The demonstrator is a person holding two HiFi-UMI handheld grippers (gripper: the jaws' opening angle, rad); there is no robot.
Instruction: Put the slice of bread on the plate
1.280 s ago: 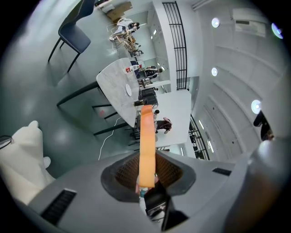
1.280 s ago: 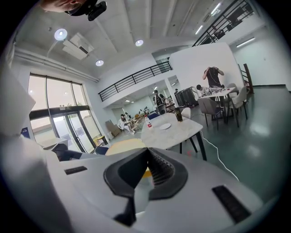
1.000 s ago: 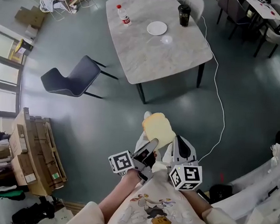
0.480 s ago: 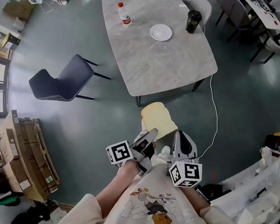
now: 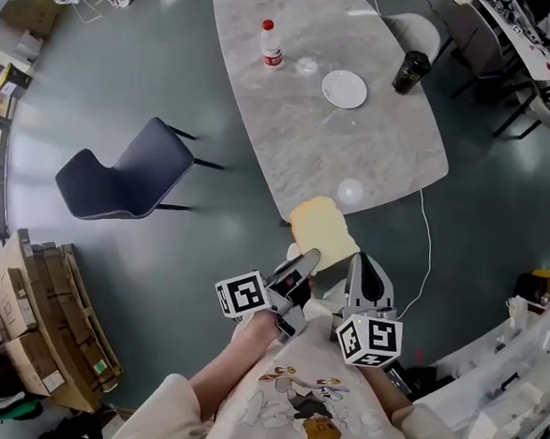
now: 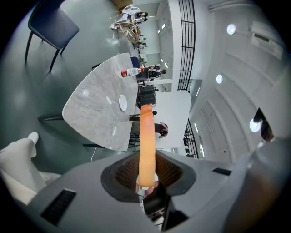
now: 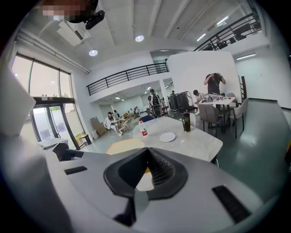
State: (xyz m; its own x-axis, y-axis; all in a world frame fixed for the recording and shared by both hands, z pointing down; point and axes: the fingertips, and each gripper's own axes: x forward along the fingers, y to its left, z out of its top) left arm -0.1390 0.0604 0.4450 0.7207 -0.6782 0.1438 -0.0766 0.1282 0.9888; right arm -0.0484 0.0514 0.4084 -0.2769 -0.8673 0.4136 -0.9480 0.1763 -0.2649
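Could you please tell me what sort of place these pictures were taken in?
Probably a large open hall used as a canteen or workspace: a marble-topped table, more tables with seated people, and a railed mezzanine overhead.

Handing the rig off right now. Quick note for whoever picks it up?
Left hand-held gripper: shut on the slice of bread, which sits edge-on between the jaws.
Right hand-held gripper: jaws together, nothing in them, beside the left one.
Plate: empty, on the marble table, between the bottle and the dark cup.
Done: bread grasped and held in the air at the table's near edge.
Left: carry it across to the plate, lay the slice on it, open the jaws.
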